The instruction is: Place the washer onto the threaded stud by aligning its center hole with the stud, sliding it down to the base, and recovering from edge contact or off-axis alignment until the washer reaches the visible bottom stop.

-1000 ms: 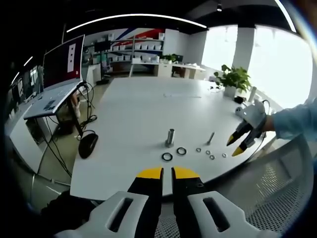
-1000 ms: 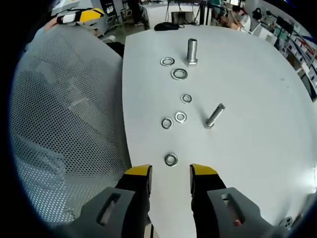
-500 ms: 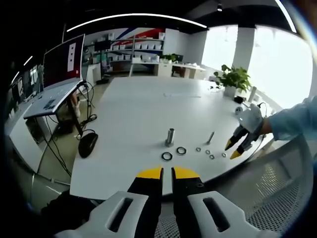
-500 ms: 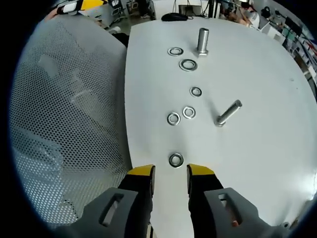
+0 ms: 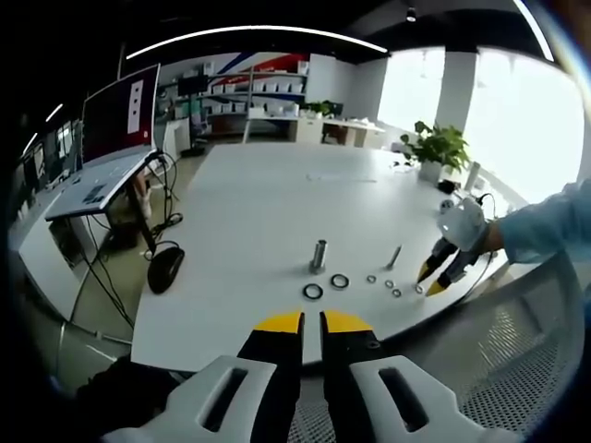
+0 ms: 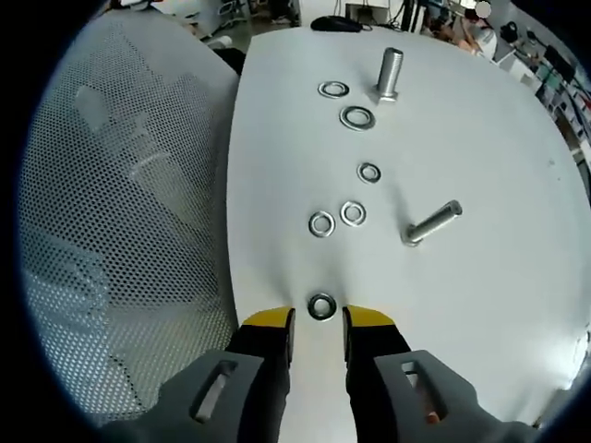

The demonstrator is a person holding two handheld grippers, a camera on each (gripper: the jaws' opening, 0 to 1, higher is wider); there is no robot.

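While five more rings and a loose bolt (image 6: 431, 223) lie scattered between it and the upright stud (image 6: 390, 75), the nearest washer (image 6: 321, 306) sits flat just ahead of the right gripper (image 6: 317, 322). Its jaws have narrowed, still apart, closing in; left gripper (image 5: 311, 322) hangs back, jaws nearly together

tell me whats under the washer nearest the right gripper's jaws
The washer lies flat on the white table, bare tabletop showing through its centre hole. The right gripper sits just short of it, jaws apart. The surface under the ring itself is covered.
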